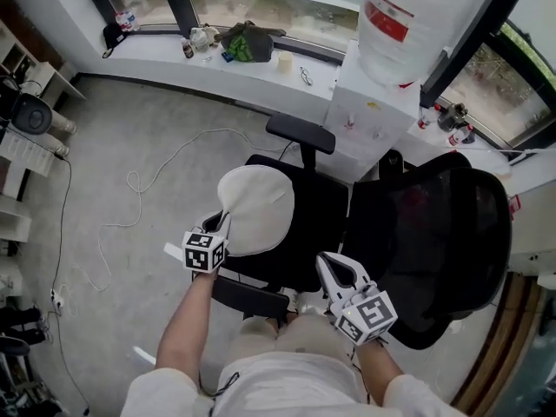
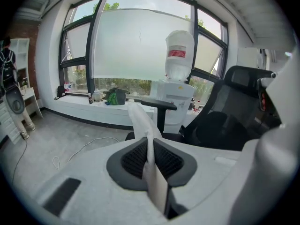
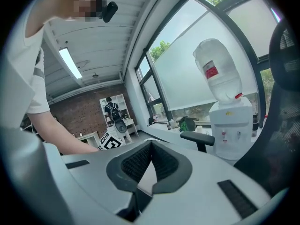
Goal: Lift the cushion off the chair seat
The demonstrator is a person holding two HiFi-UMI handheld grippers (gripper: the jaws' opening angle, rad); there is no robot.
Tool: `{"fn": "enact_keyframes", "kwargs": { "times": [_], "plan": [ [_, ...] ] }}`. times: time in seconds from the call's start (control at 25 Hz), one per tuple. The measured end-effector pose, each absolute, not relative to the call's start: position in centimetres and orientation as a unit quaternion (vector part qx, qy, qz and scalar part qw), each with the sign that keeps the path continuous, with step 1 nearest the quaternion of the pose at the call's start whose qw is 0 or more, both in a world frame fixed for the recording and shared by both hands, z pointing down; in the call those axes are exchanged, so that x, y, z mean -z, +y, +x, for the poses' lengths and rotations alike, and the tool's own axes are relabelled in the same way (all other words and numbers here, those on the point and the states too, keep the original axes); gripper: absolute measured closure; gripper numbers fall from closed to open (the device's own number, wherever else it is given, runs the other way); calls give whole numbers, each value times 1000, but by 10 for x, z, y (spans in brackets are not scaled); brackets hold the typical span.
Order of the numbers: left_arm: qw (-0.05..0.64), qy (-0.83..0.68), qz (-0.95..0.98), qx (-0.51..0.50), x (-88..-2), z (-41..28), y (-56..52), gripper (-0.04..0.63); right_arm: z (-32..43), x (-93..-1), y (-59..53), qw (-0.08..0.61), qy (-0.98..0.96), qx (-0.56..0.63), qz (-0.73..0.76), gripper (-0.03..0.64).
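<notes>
Cushion (image 1: 258,207) first: the cream, rounded pad hangs from the left gripper (image 1: 221,226), whose jaws are clamped on its near edge. In the left gripper view the pale fabric stands pinched between the two black pads (image 2: 136,159) and rises out of them as a narrow fold. From above, the cushion lies over the left part of the black chair seat (image 1: 317,220) and reaches past its left edge. The steep angle does not show whether its far rim is clear of the seat or touches it. In that view the pinched edge is partly hidden behind the left gripper's marker cube (image 1: 204,252). The right gripper (image 1: 327,263) is over the seat's front edge, apart from the cushion, its jaws drawn together at the tips with nothing gripped. A pale patch shows in the gap behind its pads in the right gripper view, too unclear to name. The near armrest (image 1: 250,298) is partly covered by the person's lap, while the far armrest (image 1: 301,133) is in full sight. The mesh backrest (image 1: 443,233) lies to the right. Behind the chair the water dispenser (image 1: 369,111) carries a bottle (image 1: 408,16) cut off by the picture's top edge. A white cable (image 1: 139,185) loops over the grey floor (image 1: 113,137). The items on the windowsill (image 1: 261,72) are too small to name.
</notes>
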State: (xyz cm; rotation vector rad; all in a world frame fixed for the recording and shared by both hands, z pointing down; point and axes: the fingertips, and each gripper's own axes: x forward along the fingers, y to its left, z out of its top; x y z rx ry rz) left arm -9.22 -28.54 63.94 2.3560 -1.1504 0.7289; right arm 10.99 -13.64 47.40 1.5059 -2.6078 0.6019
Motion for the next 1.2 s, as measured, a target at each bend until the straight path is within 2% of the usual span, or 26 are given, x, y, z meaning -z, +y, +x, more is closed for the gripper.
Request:
{"fn": "enact_keyframes", "kwargs": {
  "times": [0.56,1.2],
  "plan": [
    [197,-479,843,-149,-542,-143,-284,557,69,-426,-147,26,-869,-160,468,615],
    [143,-509,848,-37,-430,-203,-283,557,57,-357,-180,26,-869,-89,486,615]
  ]
}}
